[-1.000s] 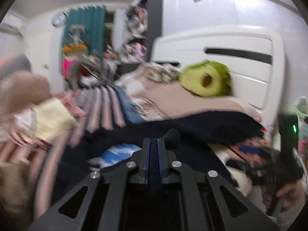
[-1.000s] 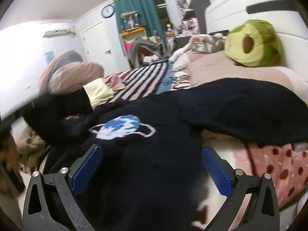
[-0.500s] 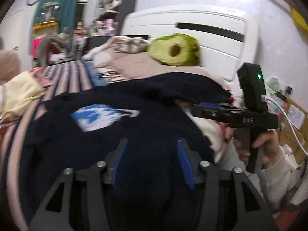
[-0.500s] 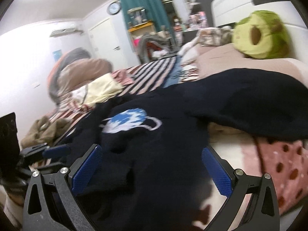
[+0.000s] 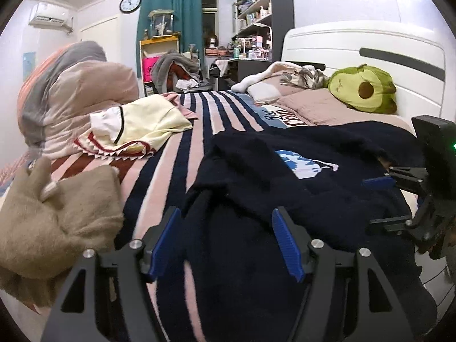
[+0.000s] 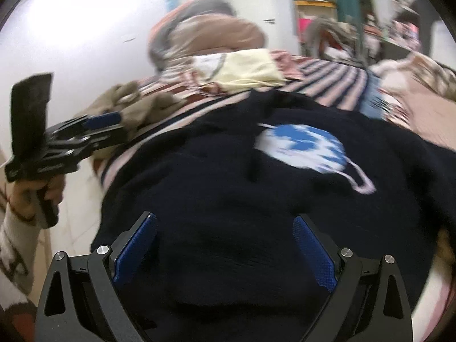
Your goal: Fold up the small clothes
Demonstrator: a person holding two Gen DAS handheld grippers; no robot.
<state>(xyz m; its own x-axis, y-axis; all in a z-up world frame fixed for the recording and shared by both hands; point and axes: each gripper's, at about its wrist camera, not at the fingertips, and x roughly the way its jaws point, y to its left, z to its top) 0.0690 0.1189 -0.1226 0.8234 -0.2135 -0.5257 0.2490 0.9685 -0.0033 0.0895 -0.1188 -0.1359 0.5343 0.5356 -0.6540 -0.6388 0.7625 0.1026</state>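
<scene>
Directly beneath both claws, navy sweater [image 5: 256,188].

I'm seeing an avocado plush [image 5: 363,92] leaning against the headboard [image 5: 370,45] (white), a clock [image 5: 130,3] hanging beside teal curtains [image 5: 171,25].

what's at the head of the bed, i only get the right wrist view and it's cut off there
Observer: In the left wrist view a green avocado plush sits in front of the white headboard.
Operator: ok and anything on the wall by the curtain
Observer: Yes, a round clock hangs just left of the teal curtain.
</scene>
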